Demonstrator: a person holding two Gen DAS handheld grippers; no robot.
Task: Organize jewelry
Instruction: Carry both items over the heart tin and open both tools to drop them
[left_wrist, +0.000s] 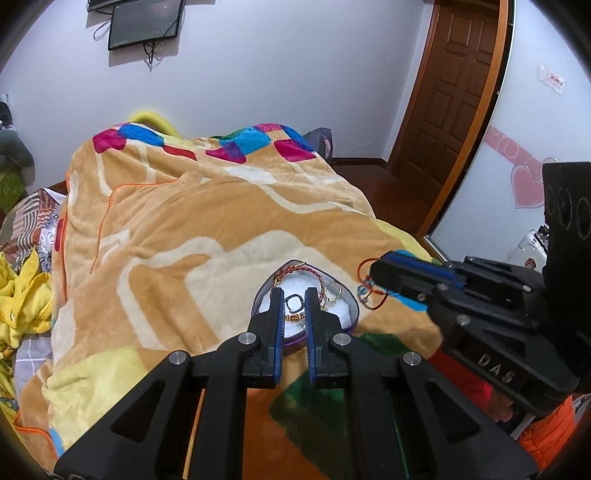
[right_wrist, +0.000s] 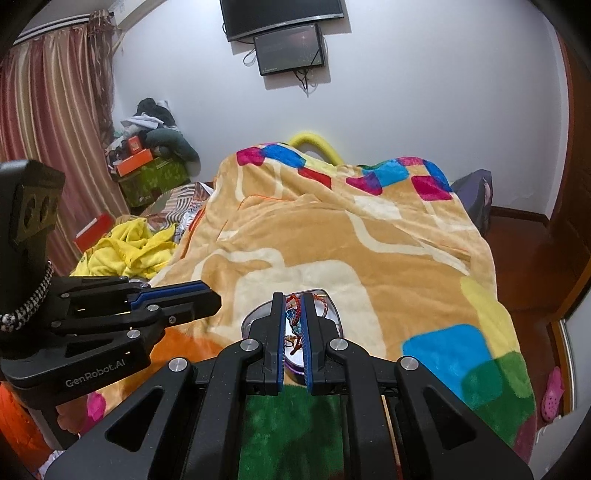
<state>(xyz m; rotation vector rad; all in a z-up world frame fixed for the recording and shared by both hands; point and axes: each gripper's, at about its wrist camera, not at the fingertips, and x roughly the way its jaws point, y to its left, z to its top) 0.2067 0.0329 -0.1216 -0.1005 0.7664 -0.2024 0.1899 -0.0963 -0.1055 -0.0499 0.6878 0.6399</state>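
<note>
A heart-shaped box (left_wrist: 349, 314) with a purple rim and white lining lies open on the blanket. In it are a red braided bracelet (left_wrist: 303, 270), gold rings (left_wrist: 332, 292), a dark ring (left_wrist: 294, 302) and a lettered bead bracelet (left_wrist: 295, 317). My left gripper (left_wrist: 293, 295) hovers over the box, its jaws nearly together with nothing gripped; from the side its tip (right_wrist: 216, 295) looks bare. My right gripper (right_wrist: 294, 300) is shut on a red cord bracelet with blue beads (right_wrist: 293, 318). That bracelet (left_wrist: 369, 291) dangles from the right gripper (left_wrist: 373, 272) just right of the box (right_wrist: 255, 314).
An orange-and-cream plush blanket (left_wrist: 192, 229) with coloured squares covers the bed. Yellow clothes (right_wrist: 125, 251) lie at the left side, with boxes and clutter (right_wrist: 147, 173) by the curtain. A wooden door (left_wrist: 454, 96) and dark floor (right_wrist: 524, 266) are to the right. Screens (right_wrist: 288, 48) hang on the wall.
</note>
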